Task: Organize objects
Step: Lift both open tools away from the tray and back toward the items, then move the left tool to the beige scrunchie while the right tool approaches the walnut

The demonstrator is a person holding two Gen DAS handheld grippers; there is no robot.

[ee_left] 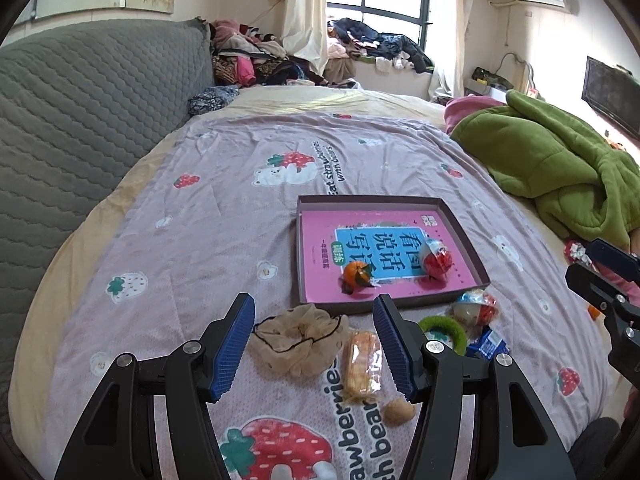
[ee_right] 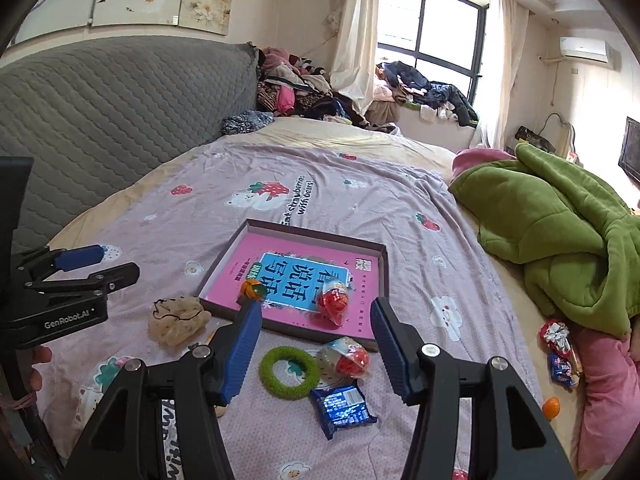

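Green ring (ee_right: 289, 372) below right gripper (ee_right: 316, 344)

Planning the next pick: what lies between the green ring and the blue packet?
Nothing; in the right wrist view the green ring and blue packet nearly touch.

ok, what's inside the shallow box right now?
Inside the box: a pink book flat on its floor, with an orange and a red wrapped egg on top. Anything under the book is hidden.

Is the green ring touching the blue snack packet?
Apart. The right wrist view shows bedsheet between the green ring and the blue snack packet.
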